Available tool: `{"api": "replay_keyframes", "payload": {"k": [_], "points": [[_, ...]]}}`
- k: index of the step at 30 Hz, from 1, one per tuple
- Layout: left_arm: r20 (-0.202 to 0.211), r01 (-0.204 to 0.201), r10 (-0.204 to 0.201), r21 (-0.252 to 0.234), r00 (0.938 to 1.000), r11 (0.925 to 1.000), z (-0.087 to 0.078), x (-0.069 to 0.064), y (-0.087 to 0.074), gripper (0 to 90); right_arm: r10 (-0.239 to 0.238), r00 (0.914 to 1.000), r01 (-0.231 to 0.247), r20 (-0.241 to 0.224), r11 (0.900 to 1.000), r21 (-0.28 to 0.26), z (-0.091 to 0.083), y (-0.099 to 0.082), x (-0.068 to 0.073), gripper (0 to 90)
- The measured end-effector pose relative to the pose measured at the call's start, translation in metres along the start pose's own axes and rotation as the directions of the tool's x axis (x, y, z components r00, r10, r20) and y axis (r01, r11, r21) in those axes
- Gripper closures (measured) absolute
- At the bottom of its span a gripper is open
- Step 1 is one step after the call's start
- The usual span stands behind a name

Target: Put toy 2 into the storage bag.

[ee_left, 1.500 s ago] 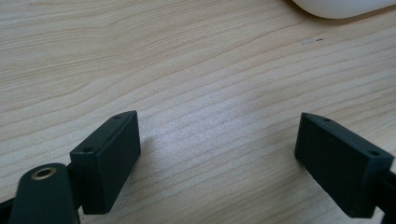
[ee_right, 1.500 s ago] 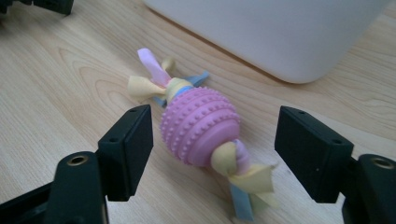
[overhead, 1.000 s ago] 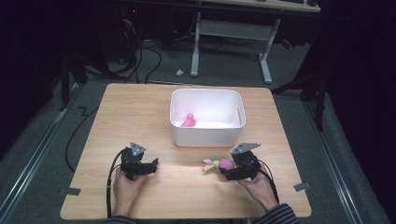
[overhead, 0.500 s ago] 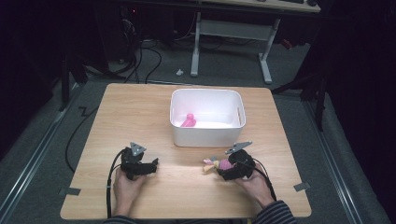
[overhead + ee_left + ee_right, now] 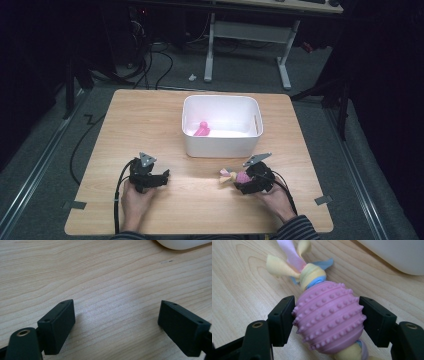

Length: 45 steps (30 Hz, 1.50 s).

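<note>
The right gripper (image 5: 328,321) has just been closing, and its jaws now press both sides of the pink ball (image 5: 329,315) of a rope toy lying on the table (image 5: 150,125) just in front of the white bin (image 5: 220,145). The knobbed rubber looks light, springy and grippy; the middle is the best hold, the cloth tails (image 5: 287,257) being floppy. The left gripper (image 5: 117,325) rests wide, empty.

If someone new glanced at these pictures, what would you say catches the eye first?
The pink studded rubber ball with knotted pastel fabric strips, on the wooden table near its front edge; the right gripper has just been closing its jaws and presses it from both sides. Behind it stands a white bin holding a small pink toy.
</note>
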<state>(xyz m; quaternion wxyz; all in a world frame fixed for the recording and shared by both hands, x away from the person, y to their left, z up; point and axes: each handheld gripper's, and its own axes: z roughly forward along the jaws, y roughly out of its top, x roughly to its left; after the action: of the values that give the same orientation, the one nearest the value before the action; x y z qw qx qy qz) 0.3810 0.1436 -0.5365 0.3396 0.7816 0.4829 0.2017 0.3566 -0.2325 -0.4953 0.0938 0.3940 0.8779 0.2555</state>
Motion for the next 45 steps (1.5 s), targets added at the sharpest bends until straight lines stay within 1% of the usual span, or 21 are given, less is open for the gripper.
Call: {"api": "replay_keyframes", "payload": {"k": [3,6,10,12,14,15,16,19,24,25,26,29,32,36,39,40,41,43,45], "points": [[0.000,0.000,0.000,0.000,1.0000,1.0000,0.000,0.000,0.000,14.5,0.005,0.9999,-0.005,-0.011,1.0000,-0.006,-0.001,-0.001,-0.001,32.1],[0.000,0.000,0.000,0.000,1.0000,1.0000,0.000,0.000,0.000,14.4,0.032,0.9992,-0.033,-0.025,0.9985,-0.043,-0.009,-0.003,-0.002,32.2],[0.000,0.000,0.000,0.000,1.0000,1.0000,0.000,0.000,0.000,14.4,0.042,0.9986,-0.044,-0.032,0.9954,-0.085,-0.022,-0.005,-0.005,32.3],[0.000,0.000,0.000,0.000,1.0000,1.0000,0.000,0.000,0.000,14.5,0.049,0.9982,-0.052,-0.036,0.9946,-0.090,-0.024,-0.005,-0.006,32.3],[0.000,0.001,-0.001,0.000,1.0000,1.0000,0.000,0.000,0.000,14.5,0.054,0.9975,-0.058,-0.046,0.9922,-0.110,-0.032,-0.006,-0.009,32.4],[0.000,0.001,-0.001,0.000,1.0000,1.0000,0.000,0.000,0.000,14.6,0.054,0.9975,-0.058,-0.046,0.9922,-0.110,-0.032,-0.006,-0.009,32.4],[0.000,0.001,-0.001,-0.001,1.0000,1.0000,0.000,0.000,0.000,14.6,0.068,0.9962,-0.074,-0.053,0.9904,-0.116,-0.036,-0.006,-0.012,32.4],[0.000,0.002,-0.002,-0.002,1.0000,1.0000,0.000,0.000,0.000,14.8,0.072,0.9962,-0.077,-0.050,0.9894,-0.123,-0.041,-0.006,-0.013,32.3],[0.001,0.004,-0.004,-0.003,1.0000,1.0000,0.000,0.000,0.000,14.9,0.069,0.9969,-0.074,-0.036,0.9882,-0.134,-0.054,-0.006,-0.016,32.4],[0.001,0.004,-0.004,-0.003,1.0000,1.0000,0.000,0.000,0.000,14.9,0.074,0.9965,-0.079,-0.041,0.9870,-0.140,-0.056,-0.006,-0.017,32.4],[0.001,0.004,-0.004,-0.003,1.0000,1.0000,0.000,0.000,0.000,14.9,0.077,0.9960,-0.083,-0.044,0.9858,-0.146,-0.059,-0.005,-0.018,32.4],[0.001,0.004,-0.004,-0.003,1.0000,1.0000,0.000,0.000,0.000,14.9,0.067,0.9973,-0.071,-0.031,0.9844,-0.161,-0.069,-0.004,-0.018,32.4],[0.002,0.004,-0.004,-0.003,1.0000,1.0000,0.000,0.000,0.000,14.9,0.067,0.9974,-0.071,-0.026,0.9815,-0.178,-0.080,-0.001,-0.021,32.4],[0.002,0.004,-0.004,-0.003,1.0000,1.0000,0.000,0.000,0.000,14.9,0.080,0.9962,-0.085,-0.034,0.9780,-0.190,-0.091,0.003,-0.026,32.4],[0.002,0.004,-0.004,-0.003,1.0000,1.0000,0.000,0.000,0.000,14.9,0.075,0.9968,-0.079,-0.026,0.9783,-0.192,-0.096,0.005,-0.027,32.4],[0.002,0.004,-0.004,-0.003,1.0000,1.0000,0.000,0.000,0.000,14.9,0.071,0.9968,-0.077,-0.036,0.9769,-0.199,-0.100,0.008,-0.030,32.4],[0.002,0.004,-0.004,-0.003,1.0000,1.0000,0.000,0.000,0.000,14.9,0.071,0.9968,-0.077,-0.036,0.9769,-0.199,-0.100,0.008,-0.030,32.4],[0.002,0.004,-0.004,-0.003,1.0000,1.0000,0.000,0.000,0.000,14.9,0.070,0.9970,-0.075,-0.033,0.9761,-0.204,-0.106,0.012,-0.032,32.5],[0.002,0.004,-0.004,-0.004,1.0000,1.0000,0.000,0.000,0.000,14.9,0.069,0.9965,-0.078,-0.046,0.9734,-0.216,-0.111,0.016,-0.033,32.5]]}}
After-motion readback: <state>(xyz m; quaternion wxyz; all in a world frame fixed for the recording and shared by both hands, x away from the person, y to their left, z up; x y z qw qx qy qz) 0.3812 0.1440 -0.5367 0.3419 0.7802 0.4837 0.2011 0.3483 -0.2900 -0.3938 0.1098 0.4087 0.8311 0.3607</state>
